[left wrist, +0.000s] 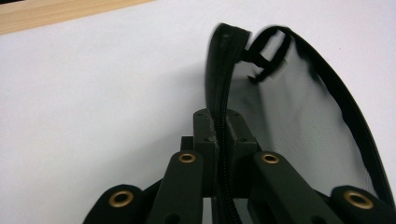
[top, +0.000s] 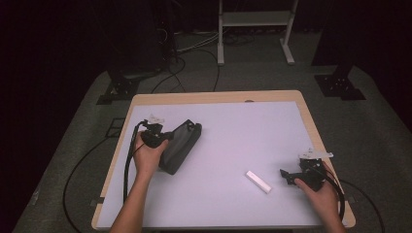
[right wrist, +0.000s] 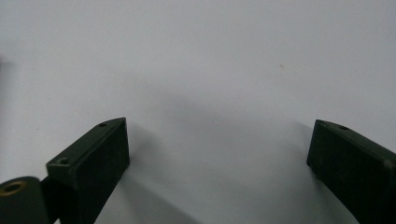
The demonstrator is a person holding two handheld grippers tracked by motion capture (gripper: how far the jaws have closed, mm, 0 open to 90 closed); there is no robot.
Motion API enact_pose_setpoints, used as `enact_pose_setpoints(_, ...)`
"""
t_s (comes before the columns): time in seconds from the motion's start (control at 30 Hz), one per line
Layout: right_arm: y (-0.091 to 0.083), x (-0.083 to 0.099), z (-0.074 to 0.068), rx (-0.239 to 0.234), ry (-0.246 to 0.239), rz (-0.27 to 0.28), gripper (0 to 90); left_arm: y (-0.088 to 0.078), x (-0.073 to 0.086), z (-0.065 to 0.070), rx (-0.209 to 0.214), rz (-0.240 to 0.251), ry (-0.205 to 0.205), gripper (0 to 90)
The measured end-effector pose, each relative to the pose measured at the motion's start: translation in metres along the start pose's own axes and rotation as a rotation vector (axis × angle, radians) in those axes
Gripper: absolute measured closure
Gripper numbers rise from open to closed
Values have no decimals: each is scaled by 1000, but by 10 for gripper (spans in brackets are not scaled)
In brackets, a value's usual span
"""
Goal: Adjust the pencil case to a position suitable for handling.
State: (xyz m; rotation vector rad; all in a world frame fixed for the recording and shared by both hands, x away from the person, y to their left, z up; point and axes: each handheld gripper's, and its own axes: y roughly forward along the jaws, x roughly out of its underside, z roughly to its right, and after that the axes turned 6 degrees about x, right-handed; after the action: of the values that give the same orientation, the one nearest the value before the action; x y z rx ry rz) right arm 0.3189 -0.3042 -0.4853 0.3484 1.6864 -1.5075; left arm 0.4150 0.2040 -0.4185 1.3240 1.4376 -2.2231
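The left tongs [left wrist: 219, 140] were clamped on the zipper edge of the black pouch [top: 180, 145], which lay at the surface's [top: 233, 131] left side. The right tongs [right wrist: 219, 154] stood wide open and empty, well apart from it.

Pouch [top: 180, 146] lies on the desk [top: 233, 126] near its left edge. Small bar [top: 258, 181] lies toward the front right corner, well apart.

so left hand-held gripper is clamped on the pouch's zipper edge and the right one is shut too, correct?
Not quite. The right hand-held gripper is open, jaws wide apart over bare table in the right gripper view. The left hand-held gripper does clamp the black mesh pouch.
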Motion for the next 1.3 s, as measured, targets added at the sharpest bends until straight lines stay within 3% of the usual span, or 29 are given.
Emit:
enact_pose_setpoints(0.6, 0, 0, 0, 0, -1, 0, 48, -7, -3, 3, 78, 19, -22, 885)
enact_pose_setpoints(0.8, 0, 0, 0, 0, 0, 0, 48, -9, -6, 11, 140, 26, -5, 885)
enact_pose_setpoints(1.3, 0, 0, 0, 0, 0, 0, 48, -17, -12, 34, 235, 40, 36, 885)
